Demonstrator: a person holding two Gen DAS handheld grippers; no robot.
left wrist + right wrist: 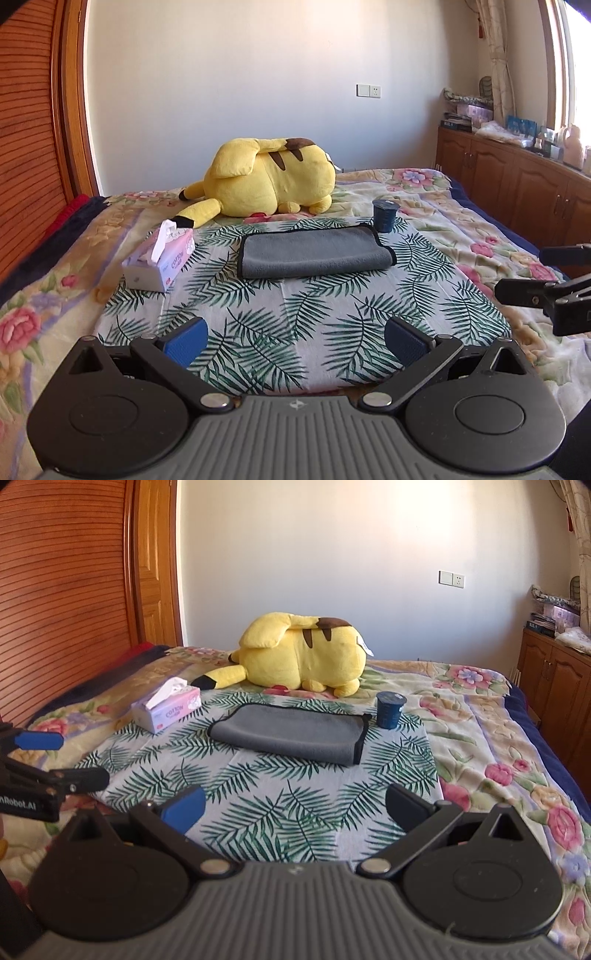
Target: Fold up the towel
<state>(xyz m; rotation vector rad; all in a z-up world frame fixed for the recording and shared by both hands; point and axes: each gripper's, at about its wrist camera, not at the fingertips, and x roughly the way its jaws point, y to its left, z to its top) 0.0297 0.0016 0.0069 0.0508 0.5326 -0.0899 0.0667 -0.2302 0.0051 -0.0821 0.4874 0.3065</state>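
Towel (pixel 314 254) on leaf-print cloth (pixel 295 314), tissue box (pixel 160 260) left, cup (pixel 384 215) right, plush toy (pixel 269 177) behind

Ahead of the parted jaws, the grey towel (pixel 314 254) looks like soft, matt microfibre cloth with a black stitched hem. It lies on a thin, printed palm-leaf cloth (pixel 295 325) over a fuzzy floral blanket (pixel 461 229). Beyond sits a yellow plush toy (pixel 273 177). The left gripper (pixel 295 339) is matt black plastic with textured blue pads (pixel 184 343) and shiny metal pivots.
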